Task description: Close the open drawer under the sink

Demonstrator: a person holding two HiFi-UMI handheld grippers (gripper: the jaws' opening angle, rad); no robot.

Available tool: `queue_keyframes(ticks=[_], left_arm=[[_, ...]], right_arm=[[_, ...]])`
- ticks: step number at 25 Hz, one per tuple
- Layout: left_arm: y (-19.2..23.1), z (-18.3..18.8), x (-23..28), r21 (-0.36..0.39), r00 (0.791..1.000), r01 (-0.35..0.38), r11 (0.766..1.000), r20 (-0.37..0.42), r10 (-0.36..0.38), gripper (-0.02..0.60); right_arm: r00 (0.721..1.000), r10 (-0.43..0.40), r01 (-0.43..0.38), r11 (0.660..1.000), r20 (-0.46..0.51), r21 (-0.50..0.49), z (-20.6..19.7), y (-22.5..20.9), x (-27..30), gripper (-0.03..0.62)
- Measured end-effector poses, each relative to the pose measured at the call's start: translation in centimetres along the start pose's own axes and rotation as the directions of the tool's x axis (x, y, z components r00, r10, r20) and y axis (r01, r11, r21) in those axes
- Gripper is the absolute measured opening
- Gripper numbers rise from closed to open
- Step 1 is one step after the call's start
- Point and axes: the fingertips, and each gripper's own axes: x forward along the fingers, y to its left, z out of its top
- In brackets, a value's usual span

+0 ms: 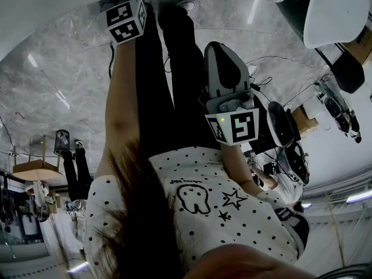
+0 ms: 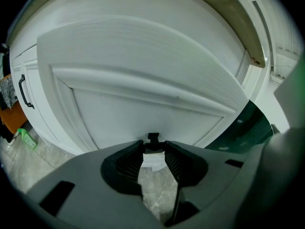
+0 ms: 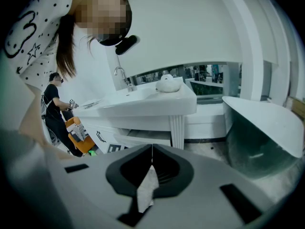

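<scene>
In the right gripper view the white sink cabinet (image 3: 143,106) stands ahead with a tap (image 3: 123,76), and its drawer (image 3: 143,136) juts out open below the basin. My right gripper (image 3: 152,149) is well back from it, jaws shut with nothing in them. In the left gripper view a white raised-panel front (image 2: 143,85), which looks like the drawer's, fills the view close ahead. My left gripper (image 2: 153,149) is slightly open just short of its lower edge, holding nothing. The head view shows both grippers, left (image 1: 127,19) and right (image 1: 229,92), beside my legs.
A dark green tub (image 3: 262,132) with a white rim stands right of the cabinet. A person in black (image 3: 55,109) stands far left by an orange item (image 3: 78,135). A cabinet door with a black handle (image 2: 24,92) and a green object (image 2: 26,138) lie left of the panel.
</scene>
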Motion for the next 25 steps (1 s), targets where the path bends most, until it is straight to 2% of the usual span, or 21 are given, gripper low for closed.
queue_keyframes(ticks=[25], left_arm=[[-0.6,1.3,1.3,-0.002,1.0,-0.004,1.0,0.017,0.004,0.141]], right_arm=[[1.0,-0.002,0.002,1.0,-0.006,0.009,-0.1,-1.3,0.1,0.015]])
